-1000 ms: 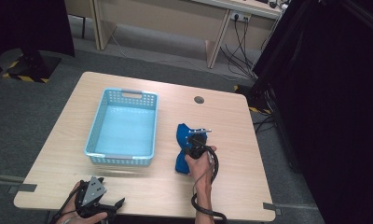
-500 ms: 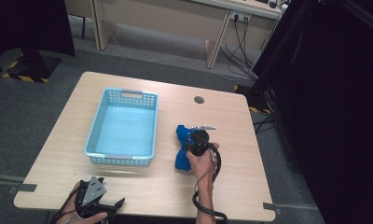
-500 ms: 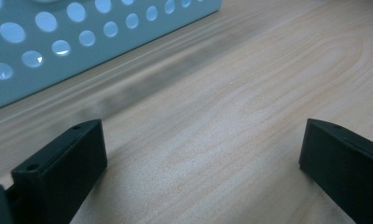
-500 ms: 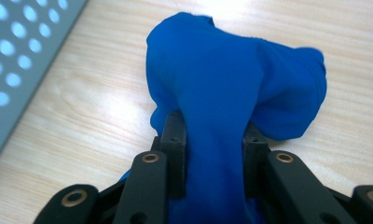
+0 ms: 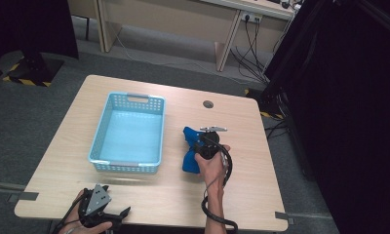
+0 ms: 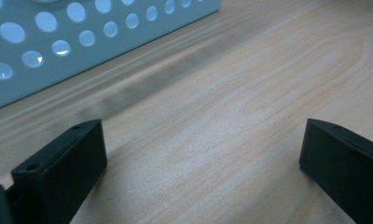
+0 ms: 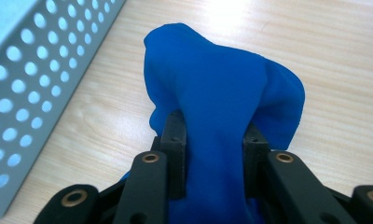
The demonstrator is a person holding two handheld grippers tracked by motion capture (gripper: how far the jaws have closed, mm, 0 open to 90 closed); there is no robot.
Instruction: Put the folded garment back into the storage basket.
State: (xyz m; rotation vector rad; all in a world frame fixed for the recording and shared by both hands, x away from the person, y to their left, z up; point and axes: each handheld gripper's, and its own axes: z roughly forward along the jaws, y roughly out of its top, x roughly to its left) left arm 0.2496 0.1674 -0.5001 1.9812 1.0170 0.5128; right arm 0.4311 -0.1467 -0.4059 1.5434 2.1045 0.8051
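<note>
The right claw (image 5: 203, 141) is clenched on the blue cloth (image 5: 189, 155), at about 4 o'clock of the tabletop (image 5: 242, 126) centre in the high view. In the right gripper view, both black jaws press into a bunched fold of the blue cloth (image 7: 222, 93), which bulges out beyond the right claw (image 7: 215, 140) toward 12 o'clock; the rest of the fabric hangs below the jaws. In the high view, the cloth extends from the claw toward 7 o'clock, with its lower end at the wood; whether that end touches the surface cannot be told. The light blue basket (image 5: 129, 134) stands upright at 9 o'clock of the cloth, near it but apart. In the right gripper view, the perforated basket (image 7: 31, 84) wall runs along the 9 o'clock side. The left claw (image 5: 119, 214) is at the near edge of the tabletop, at about 7 o'clock of the basket. In the left gripper view, the left claw (image 6: 201, 158) is released, its jaws standing wide apart with bare wood between them, and the basket (image 6: 82, 37) wall lies at 11 o'clock.
</note>
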